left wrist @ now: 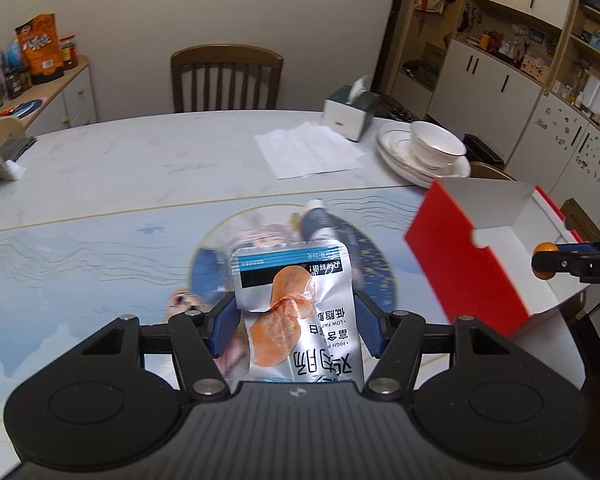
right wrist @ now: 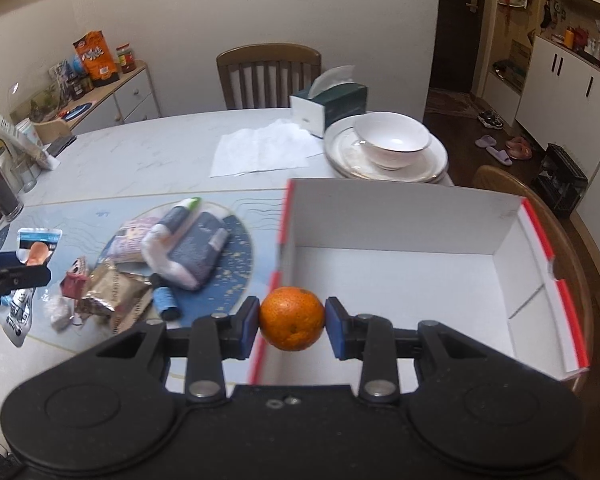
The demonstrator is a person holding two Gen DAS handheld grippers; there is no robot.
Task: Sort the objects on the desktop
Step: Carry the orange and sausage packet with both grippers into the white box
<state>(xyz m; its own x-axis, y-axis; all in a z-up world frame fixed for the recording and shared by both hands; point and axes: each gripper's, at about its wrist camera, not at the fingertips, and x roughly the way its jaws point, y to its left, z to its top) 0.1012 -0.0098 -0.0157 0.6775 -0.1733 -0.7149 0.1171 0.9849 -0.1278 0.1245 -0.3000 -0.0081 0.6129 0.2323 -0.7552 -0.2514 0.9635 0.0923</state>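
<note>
My left gripper [left wrist: 294,320] is shut on a silver snack pouch [left wrist: 296,304] with an orange picture, held above the blue mat. The pouch also shows at the left of the right wrist view [right wrist: 36,248]. My right gripper [right wrist: 292,322] is shut on an orange [right wrist: 292,318], held over the near left corner of the red and white box [right wrist: 420,280]. The orange shows at the right edge of the left wrist view [left wrist: 543,260], over the box [left wrist: 460,264]. A pile of packets and tubes [right wrist: 168,256] lies on the mat.
A stack of plates with a bowl [right wrist: 388,148], a tissue box [right wrist: 328,106] and a white paper sheet [right wrist: 260,152] sit at the table's far side. A chair [right wrist: 268,72] stands behind. Glass jars [right wrist: 0,192] stand at the left edge.
</note>
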